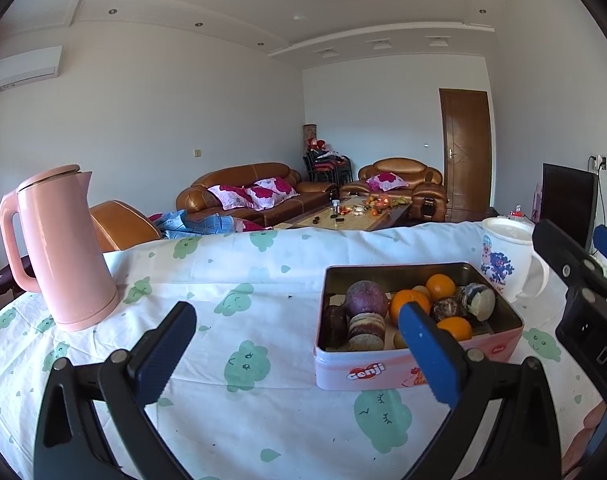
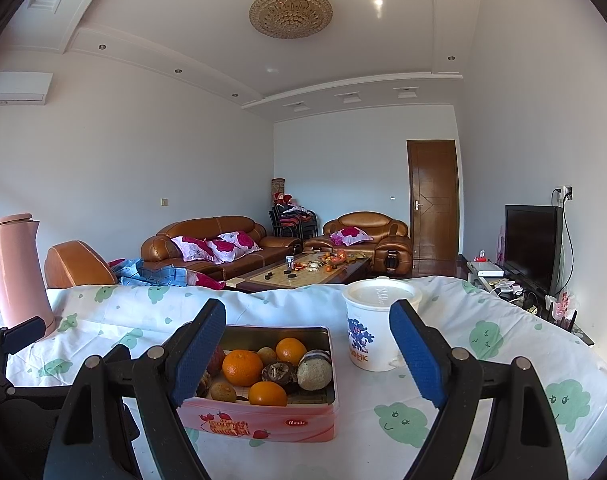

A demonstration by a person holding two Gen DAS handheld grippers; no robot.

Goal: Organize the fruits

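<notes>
Left wrist view: left gripper (image 1: 299,344) jaws wide, empty; right gripper (image 2: 307,350) likewise, above fruit tin (image 2: 263,420).

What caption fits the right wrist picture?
Open right gripper hovers before a pink tin of oranges, beside a white cup.

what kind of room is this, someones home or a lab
Most likely a home living room. Brown leather sofas with floral cushions flank a coffee table, a television stands by the right wall, and the near table wears a cloud-print cloth.
</notes>
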